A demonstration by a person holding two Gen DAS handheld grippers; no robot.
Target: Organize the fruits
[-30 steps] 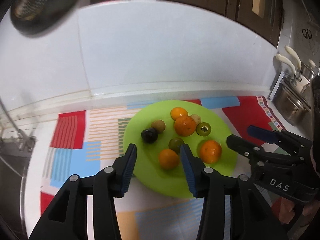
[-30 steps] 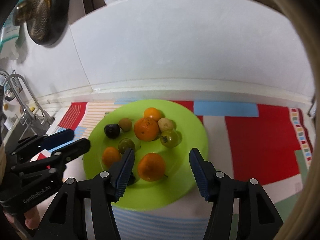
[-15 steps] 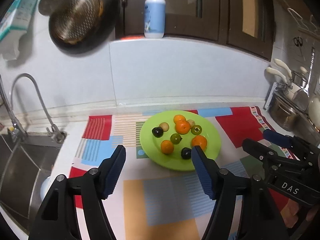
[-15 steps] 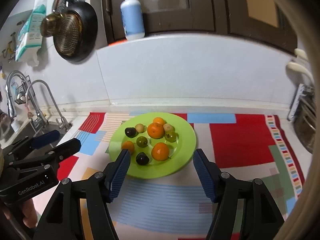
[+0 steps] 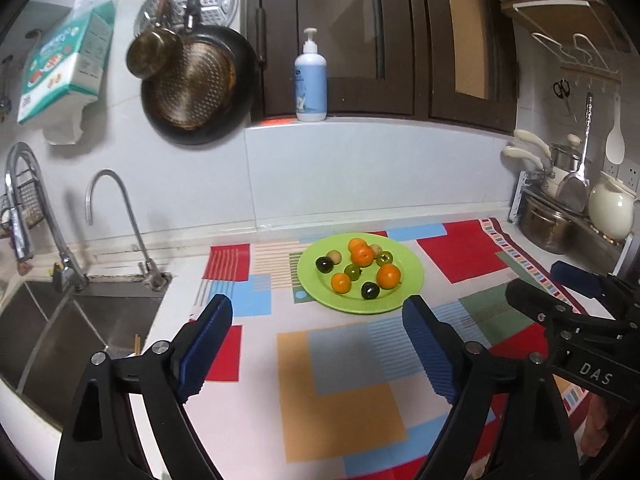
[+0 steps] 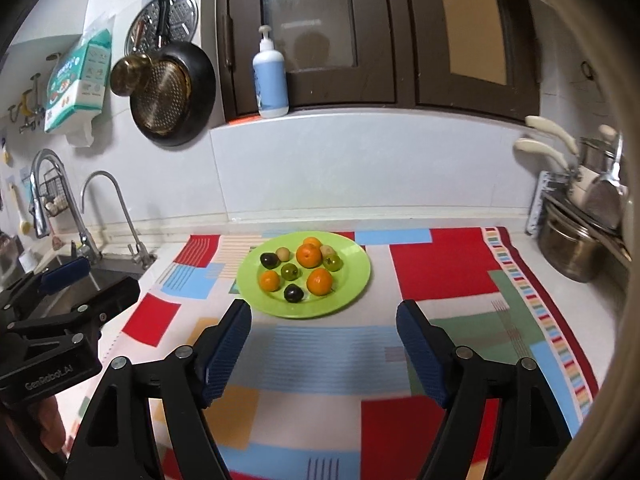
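Hovering left gripper (image 5: 318, 340): jaws gaping wide, gripping nothing.
Right gripper (image 6: 324, 340): jaws spread wide, carrying nothing.
Fruits (image 6: 302, 266): sitting on green plate (image 6: 354, 276), far of both grippers.
Plate: resting on patterned mat (image 6: 440, 272).

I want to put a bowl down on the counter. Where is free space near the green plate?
The patterned mat is bare to the right of the green plate, up to the steel pot, and in front of the plate toward both open grippers. The plate itself is crowded with fruit. Left of it, a narrower strip of mat runs to the sink.
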